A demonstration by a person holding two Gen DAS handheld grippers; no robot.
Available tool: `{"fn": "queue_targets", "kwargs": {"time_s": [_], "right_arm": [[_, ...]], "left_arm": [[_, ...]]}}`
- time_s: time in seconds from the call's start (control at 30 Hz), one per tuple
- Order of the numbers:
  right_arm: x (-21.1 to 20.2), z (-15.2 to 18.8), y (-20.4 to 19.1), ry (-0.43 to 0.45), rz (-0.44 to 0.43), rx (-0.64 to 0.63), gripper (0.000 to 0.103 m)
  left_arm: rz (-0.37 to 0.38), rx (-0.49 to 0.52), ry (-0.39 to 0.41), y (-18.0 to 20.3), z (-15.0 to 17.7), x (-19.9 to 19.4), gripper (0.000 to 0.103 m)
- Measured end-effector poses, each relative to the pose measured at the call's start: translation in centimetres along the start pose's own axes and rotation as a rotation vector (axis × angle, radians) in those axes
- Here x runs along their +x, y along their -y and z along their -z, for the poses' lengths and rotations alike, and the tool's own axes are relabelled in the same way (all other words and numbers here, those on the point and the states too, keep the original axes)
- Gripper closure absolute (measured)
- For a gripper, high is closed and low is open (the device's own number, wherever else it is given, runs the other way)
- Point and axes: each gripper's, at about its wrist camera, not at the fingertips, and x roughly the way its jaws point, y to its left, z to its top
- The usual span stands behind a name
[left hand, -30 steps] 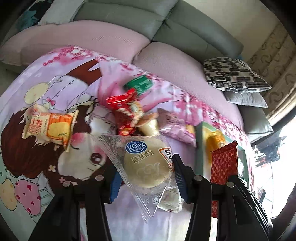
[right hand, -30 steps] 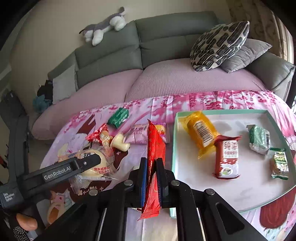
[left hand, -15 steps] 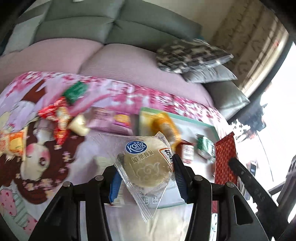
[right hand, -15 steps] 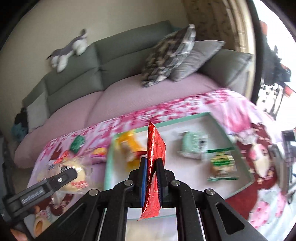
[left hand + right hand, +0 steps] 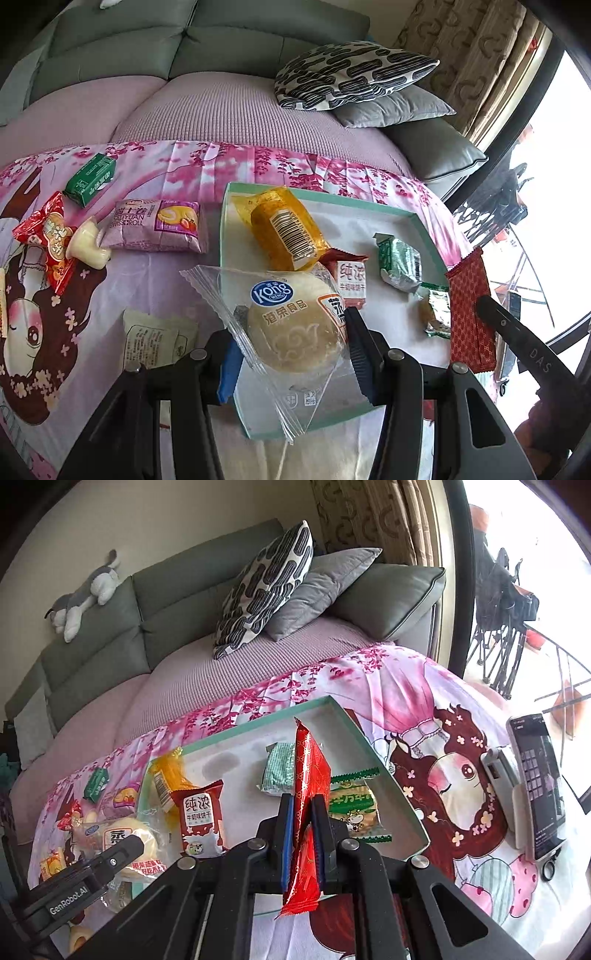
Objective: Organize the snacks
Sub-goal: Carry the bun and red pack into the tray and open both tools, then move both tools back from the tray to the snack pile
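Over the cartoon-print tabletop cloth (image 5: 147,280), above the tray (image 5: 421,221), a soft, crushable bun packet (image 5: 295,325) was clamped edgewise in the left claw (image 5: 291,354), and a light, slippery red sachet (image 5: 308,775) was pinched in the right claw (image 5: 303,834).

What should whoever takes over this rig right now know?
Left claw: shut on the round bun, held over the tray's near corner.
Right claw: shut on the red packet, above the tray.
Done: four snacks lie in the tray: orange cake, milk biscuit, two green packs.
Left: release both held snacks in the tray, then fetch those on the cloth: green box, Swiss roll, red candy pack, jelly cup, white packet.
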Motion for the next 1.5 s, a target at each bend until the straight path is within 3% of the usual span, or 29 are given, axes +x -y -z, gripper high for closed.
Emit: {"fn": "queue_targets", "kwargs": {"time_s": [0.33,0.67,0.8,0.93,1.0,1.07,1.17,1.5], "right_arm": [[2.2,0.7,-0.6,-0.042,0.028,-0.018,0.093],[2.5,0.8,-1.8,-0.054,-0.003,-0.055,0.093],[2.6,0.9,-2.2,-0.060,-0.013,-0.069,0.089],[2.7,1.0,-2.5,-0.070,-0.006,-0.088,0.065],[2.6,1.0,-2.6,-0.067,-0.006,-0.092,0.061],[2.5,1.0,-2.5,-0.065,0.000,-0.091,0.049],[2.8,1.2,-2.5,-0.077,0.010,-0.098,0.039],[4.1,1.9,-2.4,-0.120,0.027,-0.102,0.004]], "left_arm": [[0.043,0.019,-0.044,0.8,0.5,2.2,0.050],[0.047,0.019,-0.057,0.9,0.7,3.0,0.047],[0.016,0.015,-0.054,0.7,0.6,3.0,0.028],[0.025,0.001,-0.046,0.4,0.4,2.3,0.024],[0.022,0.002,-0.038,0.3,0.3,1.9,0.019],[0.016,0.005,-0.027,0.4,0.1,1.3,0.019],[-0.001,0.006,0.000,0.3,-0.1,0.2,0.012],[-0.144,-0.060,0.087,-2.2,-1.0,-1.6,0.007]]}}
